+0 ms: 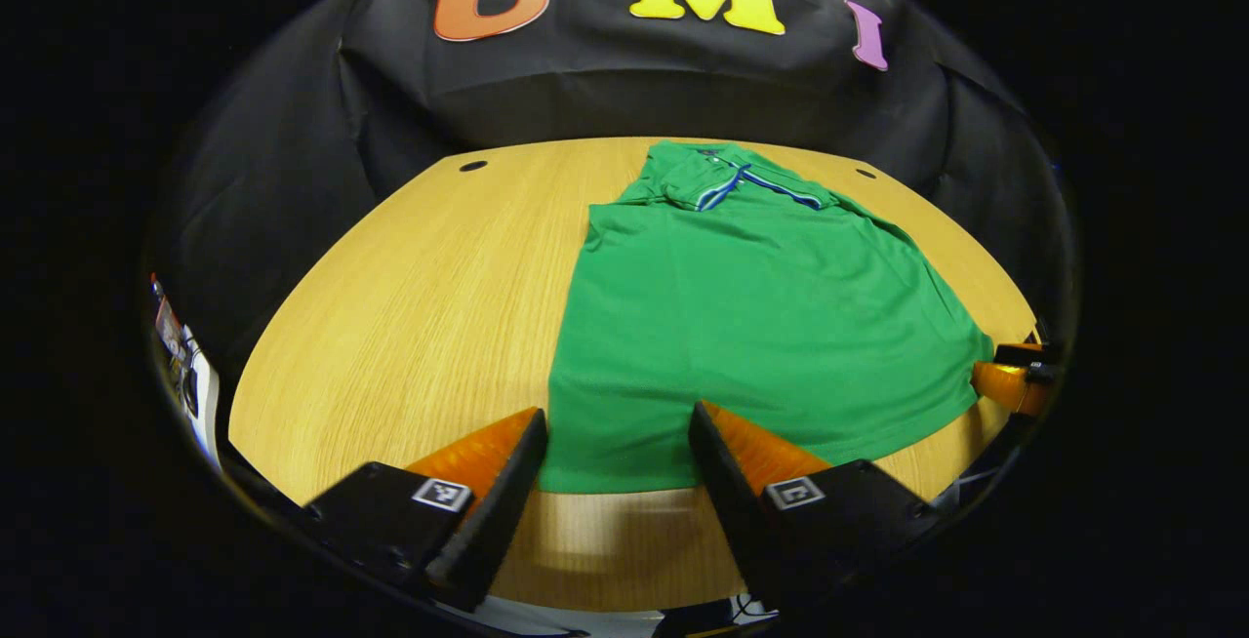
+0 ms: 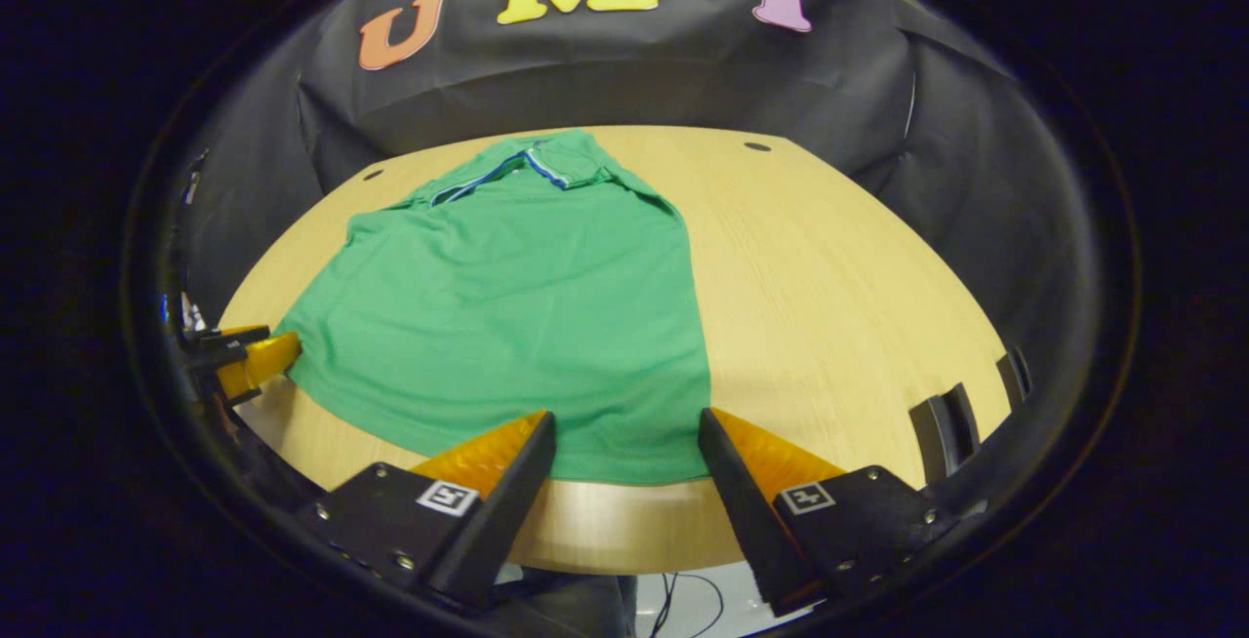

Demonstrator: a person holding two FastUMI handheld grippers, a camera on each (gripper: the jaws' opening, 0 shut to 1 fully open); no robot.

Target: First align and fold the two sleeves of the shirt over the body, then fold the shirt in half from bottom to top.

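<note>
The left gripper [image 1: 618, 423] is open wide and holds nothing. Its two fingers sit just above the near edge of the table [image 1: 410, 326]. The bottom hem of the green shirt [image 1: 742, 326] lies between the fingertips, at its left corner. I cannot tell if the tips touch the cloth. The shirt lies flat on the table, ahead of this gripper and a bit to its right. Its collar [image 1: 727, 179] is at the far end. Both sleeves look folded in over the body. Bare wood runs off to the left of the gripper. Far to its right, at the other corner of the hem, the other gripper peeks in.

In the right gripper view, the left gripper [image 2: 249, 355] shows far off to the left, by the shirt's [image 2: 527, 306] left bottom corner. The right gripper [image 2: 626, 423] is open wide too and holds nothing. The right corner of the hem lies between its fingertips. The collar [image 2: 517, 165] is far ahead. To the right of this gripper the table [image 2: 839, 306] is bare wood. Two small dark holes [image 2: 756, 146] sit near the far edge. There are no boxes or bowls here. Nothing stands in the way of either gripper.
</note>
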